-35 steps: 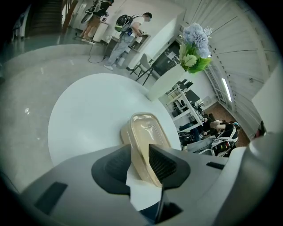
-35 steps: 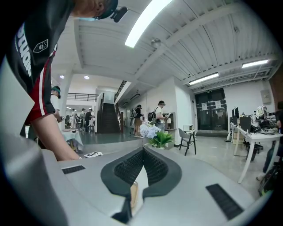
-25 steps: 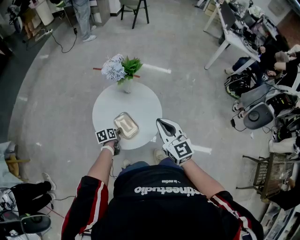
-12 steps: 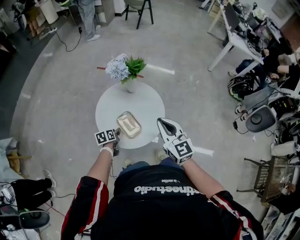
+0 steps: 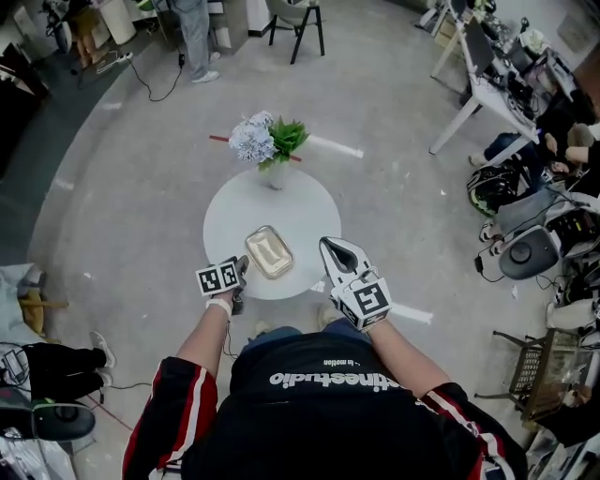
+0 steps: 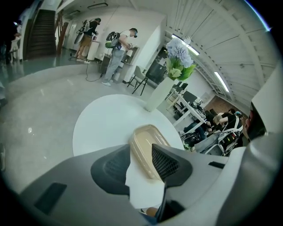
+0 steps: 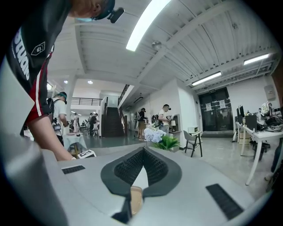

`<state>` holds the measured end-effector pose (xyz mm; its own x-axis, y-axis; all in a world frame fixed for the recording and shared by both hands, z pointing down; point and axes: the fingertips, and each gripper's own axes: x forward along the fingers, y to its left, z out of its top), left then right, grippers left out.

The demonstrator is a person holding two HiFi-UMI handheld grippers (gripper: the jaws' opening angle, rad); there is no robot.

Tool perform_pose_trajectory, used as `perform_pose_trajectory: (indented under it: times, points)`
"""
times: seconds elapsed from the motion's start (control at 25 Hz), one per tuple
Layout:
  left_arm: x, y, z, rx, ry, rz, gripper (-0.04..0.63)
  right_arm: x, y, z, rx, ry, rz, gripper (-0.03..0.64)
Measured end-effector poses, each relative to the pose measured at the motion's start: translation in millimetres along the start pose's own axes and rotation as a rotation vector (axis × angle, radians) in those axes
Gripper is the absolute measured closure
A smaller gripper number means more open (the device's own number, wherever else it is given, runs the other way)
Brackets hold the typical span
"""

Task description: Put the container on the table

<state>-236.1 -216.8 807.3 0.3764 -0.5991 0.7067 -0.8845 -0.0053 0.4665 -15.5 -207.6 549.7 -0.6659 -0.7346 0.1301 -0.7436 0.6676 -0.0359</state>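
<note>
A shallow beige container (image 5: 269,252) lies flat on the round white table (image 5: 305,208), near its front edge. My left gripper (image 5: 242,268) hovers at the container's near left corner. In the left gripper view the container (image 6: 142,143) shows through the gap of the open left gripper (image 6: 140,148), just past the tips. I cannot tell whether a jaw touches it. My right gripper (image 5: 329,246) is held over the table's front right edge. In its own view the right gripper (image 7: 142,151) is shut, tips together, and holds nothing.
A white vase of pale blue flowers and green leaves (image 5: 270,141) stands at the table's far side. Bare grey floor surrounds the table. A chair (image 5: 302,13) and a standing person (image 5: 195,33) are far off. A white desk (image 5: 480,89), bags and seated people fill the right side.
The head view has swung, so the table sits lower and further right in the picture. The container stays put on the table. The left gripper has drawn slightly away from it.
</note>
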Motion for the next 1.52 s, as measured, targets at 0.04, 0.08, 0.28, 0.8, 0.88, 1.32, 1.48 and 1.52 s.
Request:
perform_pose_trajectory:
  times: [0.04,0.08,0.28,0.8,0.88,1.32,1.48,1.52]
  points:
    - [-3.0,-0.7,2.1,0.002,-0.011,-0.001,0.433,0.8,2.0,1.2,-0.001,-0.001,0.007,0.609]
    - [-6.2,-2.2,4.7,0.004,-0.022,-0.003,0.437,1.3,3.4,3.0,-0.002,-0.003,0.012,0.609]
    - [-21.4,-18.6,19.8,0.068,-0.065,-0.024,0.439,2.0,2.4,9.9,-0.005,-0.012,0.023,0.609]
    - [-75.7,-98.7,73.1,0.303,-0.230,-0.143,0.439,-3.9,-19.6,26.9,0.050,-0.041,-0.022,0.609]
    - [-87.4,-115.9,84.0,0.364,-0.261,-0.158,0.439,-4.0,-22.3,30.3,0.047,-0.043,-0.025,0.609]
    - [-161.0,-190.8,132.7,0.519,-0.464,-0.206,0.439,-11.3,-22.9,67.2,0.049,-0.087,-0.014,0.609]
    - [-181.3,-210.0,142.1,0.603,-0.523,-0.196,0.439,-11.1,-17.6,79.4,0.038,-0.100,0.005,0.609]
    - [-185.7,-213.6,143.7,0.618,-0.537,-0.194,0.439,-11.2,-15.9,81.7,0.038,-0.104,0.009,0.609]
